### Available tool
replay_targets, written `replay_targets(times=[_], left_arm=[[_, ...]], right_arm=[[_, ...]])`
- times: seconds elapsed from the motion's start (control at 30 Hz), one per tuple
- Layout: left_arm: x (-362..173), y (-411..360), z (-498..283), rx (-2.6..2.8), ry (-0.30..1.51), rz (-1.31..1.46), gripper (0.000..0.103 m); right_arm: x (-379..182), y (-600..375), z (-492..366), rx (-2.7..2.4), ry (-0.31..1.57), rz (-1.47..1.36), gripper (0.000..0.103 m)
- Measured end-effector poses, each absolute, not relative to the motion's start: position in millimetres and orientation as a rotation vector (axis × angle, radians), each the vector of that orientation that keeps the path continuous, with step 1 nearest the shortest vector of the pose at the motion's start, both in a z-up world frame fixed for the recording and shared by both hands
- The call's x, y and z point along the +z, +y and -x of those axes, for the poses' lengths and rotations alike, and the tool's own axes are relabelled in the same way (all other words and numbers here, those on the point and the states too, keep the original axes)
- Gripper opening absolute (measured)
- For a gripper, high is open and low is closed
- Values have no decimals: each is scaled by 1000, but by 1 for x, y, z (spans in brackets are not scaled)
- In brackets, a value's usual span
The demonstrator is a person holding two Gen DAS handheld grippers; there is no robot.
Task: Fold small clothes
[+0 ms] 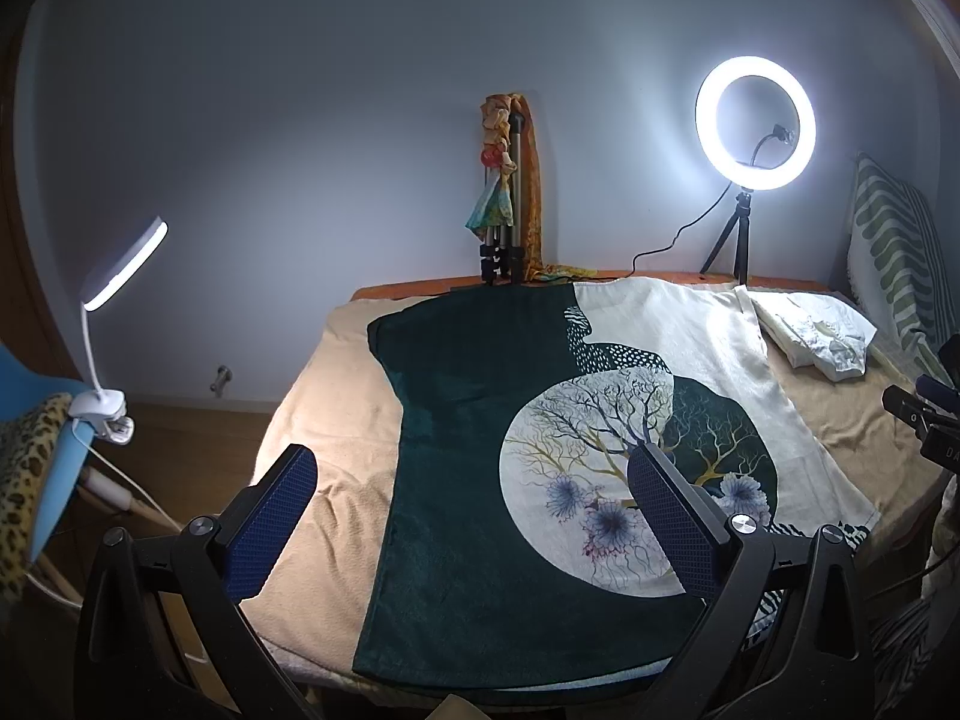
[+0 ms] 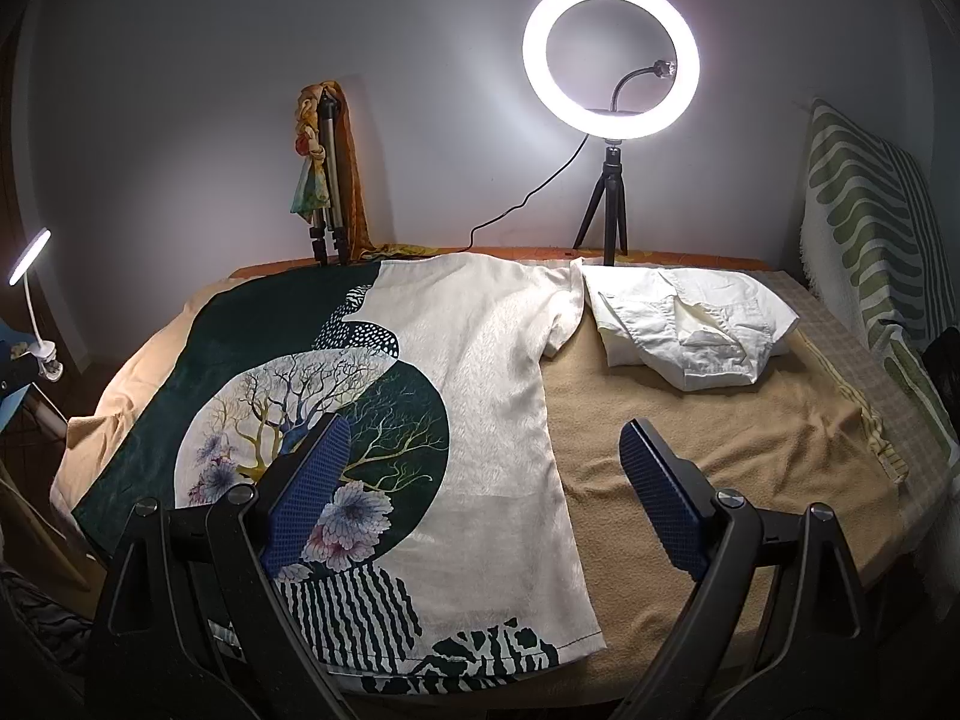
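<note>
**Step in hand.** The printed T-shirt [image 1: 480,450] lies spread flat, unfolded, across the middle of the left wrist view and the left half of the right wrist view. Its left part is dark green, its right part cream, with a round tree-and-flower print between them. The fold appears not yet begun; both tools are at the approach stage.

**Grippers.** The left gripper [image 1: 474,516] hovers over the shirt at the lower centre of its frame, jaws spread wide, nothing between the pads. The right gripper [image 2: 486,492] hovers at the lower centre of its frame, jaws likewise released and empty; its left finger overlaps the print, its right finger the bare cover.

**Next move (judgement).** Each gripper probably needs to descend to a shirt edge or corner and pinch a single layer without catching the cover beneath. The fabric looks thin and limp, so an uneven lift would likely skew the fold line.

**Surface and room, left to right.**
- Clip-on desk lamp [image 1: 120,264], lit, at the left edge of the frame.
- Beige blanket [image 2: 690,420] covering the work surface, lightly wrinkled.
- Folded tripod [image 1: 504,204] draped with colourful scarves, upper centre, against the grey wall.
- Ring light [image 2: 611,57], lit, on a small tripod, cable trailing left.
- Folded white shirt [image 2: 690,324], upper right, just beside the T-shirt's sleeve.
- Green-striped cushion [image 2: 864,228], upright at the right edge.
</note>
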State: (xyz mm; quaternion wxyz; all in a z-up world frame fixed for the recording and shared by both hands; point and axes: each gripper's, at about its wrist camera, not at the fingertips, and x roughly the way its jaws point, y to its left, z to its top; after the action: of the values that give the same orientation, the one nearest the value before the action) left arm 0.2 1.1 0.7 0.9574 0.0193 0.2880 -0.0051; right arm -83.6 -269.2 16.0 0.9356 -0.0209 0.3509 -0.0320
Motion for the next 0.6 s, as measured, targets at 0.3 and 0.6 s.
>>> replay_targets(times=[0.3,0.6], left_arm=[[1,1,0,-10,585,-39,103],[1,1,1,-10,584,-38,103]], right_arm=[[16,-269,84,-65,717,44,93],[16,-267,82,-65,717,47,93]])
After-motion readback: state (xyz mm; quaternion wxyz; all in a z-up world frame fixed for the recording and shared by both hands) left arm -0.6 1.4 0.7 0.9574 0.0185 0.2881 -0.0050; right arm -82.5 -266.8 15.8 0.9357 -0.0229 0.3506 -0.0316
